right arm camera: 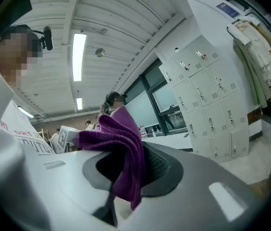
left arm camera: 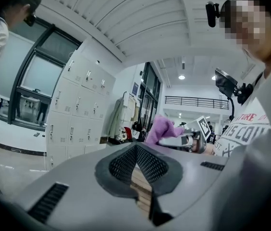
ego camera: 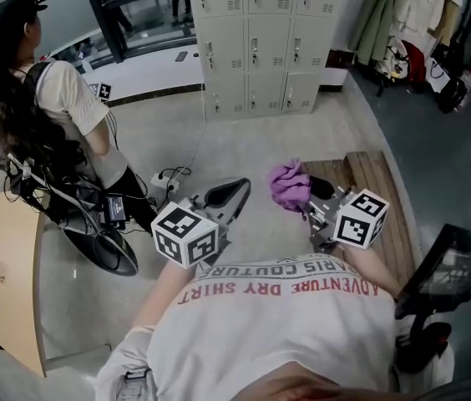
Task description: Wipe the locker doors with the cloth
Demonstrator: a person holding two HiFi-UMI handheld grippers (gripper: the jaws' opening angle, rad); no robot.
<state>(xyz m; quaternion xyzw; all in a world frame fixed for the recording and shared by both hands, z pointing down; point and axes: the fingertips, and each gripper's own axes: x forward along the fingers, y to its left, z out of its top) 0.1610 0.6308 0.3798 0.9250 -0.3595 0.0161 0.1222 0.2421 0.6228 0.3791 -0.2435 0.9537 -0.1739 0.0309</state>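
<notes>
The beige lockers (ego camera: 256,40) stand against the far wall, well away from both grippers; they also show in the left gripper view (left arm camera: 73,114) and the right gripper view (right arm camera: 207,95). My right gripper (ego camera: 306,192) is shut on a purple cloth (ego camera: 288,184), which bunches out past the jaws (right arm camera: 123,148). My left gripper (ego camera: 229,194) hovers beside it at the left, shut with nothing between its jaws (left arm camera: 138,165). From the left gripper view the cloth (left arm camera: 162,129) hangs in the air to the right.
A person (ego camera: 48,115) sits at the left by a wooden desk (ego camera: 6,274). Cables and a power strip (ego camera: 164,182) lie on the floor. A slatted wooden bench (ego camera: 382,199) is below my right gripper. Coats (ego camera: 386,15) hang right of the lockers. A screen on a stand (ego camera: 448,266) is at the right.
</notes>
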